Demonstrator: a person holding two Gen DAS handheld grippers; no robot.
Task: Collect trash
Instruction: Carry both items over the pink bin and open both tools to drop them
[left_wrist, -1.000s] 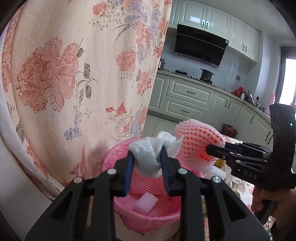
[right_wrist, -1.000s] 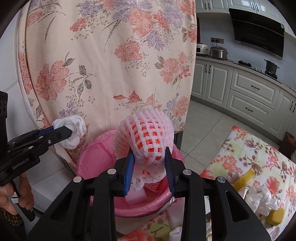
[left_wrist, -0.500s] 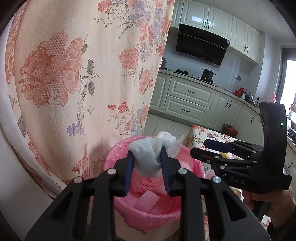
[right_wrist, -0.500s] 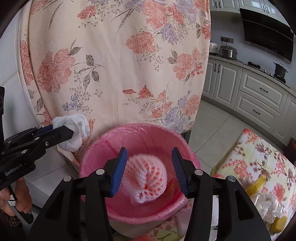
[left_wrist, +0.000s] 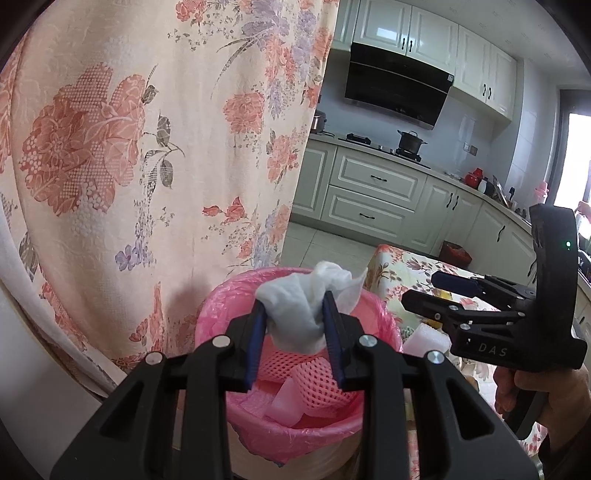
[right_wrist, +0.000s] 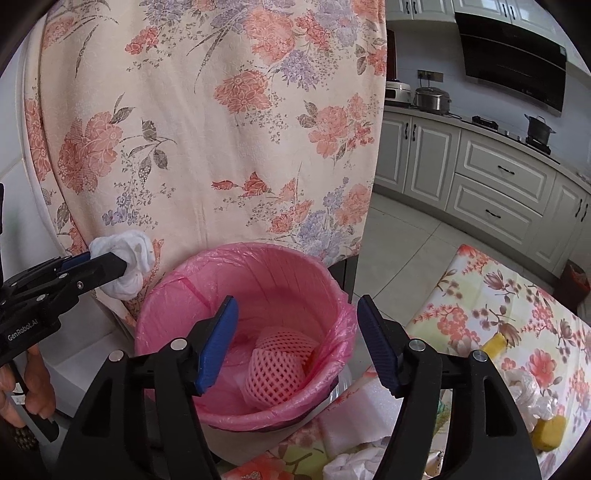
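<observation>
Left wrist view showed the left gripper (left_wrist: 293, 328) nearest the lens, its blue-padded fingers (left_wrist: 255, 339) pinching a crumpled white tissue (left_wrist: 303, 306) that bulged above the tips. Directly beyond and below the tissue sat the trash bin (left_wrist: 221, 314), lined with a pink bag, and inside it lay a pink foam fruit net (left_wrist: 317, 384) beside a pale foam block (left_wrist: 286, 400). At three o'clock the right gripper (left_wrist: 424, 295) hung empty with its fingers spread, held by a hand (left_wrist: 543, 395) at four o'clock, over a floral-clothed bench (left_wrist: 402, 266). A floral curtain (left_wrist: 147, 147) filled the frame from nine to twelve o'clock, with kitchen cabinets (left_wrist: 373, 192) and a range hood (left_wrist: 399, 90) far off at one o'clock. From the right wrist view, the right gripper (right_wrist: 297, 343) stood close to the lens, fingers (right_wrist: 218, 343) wide apart and holding nothing, framing the trash bin (right_wrist: 236, 254) just beyond. The pink foam fruit net (right_wrist: 277, 369) rested at the bin's bottom. At nine o'clock the left gripper (right_wrist: 110, 264) pinched the white tissue (right_wrist: 127, 262) just beside the bin's rim, outside it. On the bench (right_wrist: 480, 295) at four o'clock lay yellow scraps (right_wrist: 495, 341) and crumpled plastic (right_wrist: 524, 391), with white foam (right_wrist: 354, 417) near six o'clock. The curtain (right_wrist: 221, 110) hung behind the bin.
</observation>
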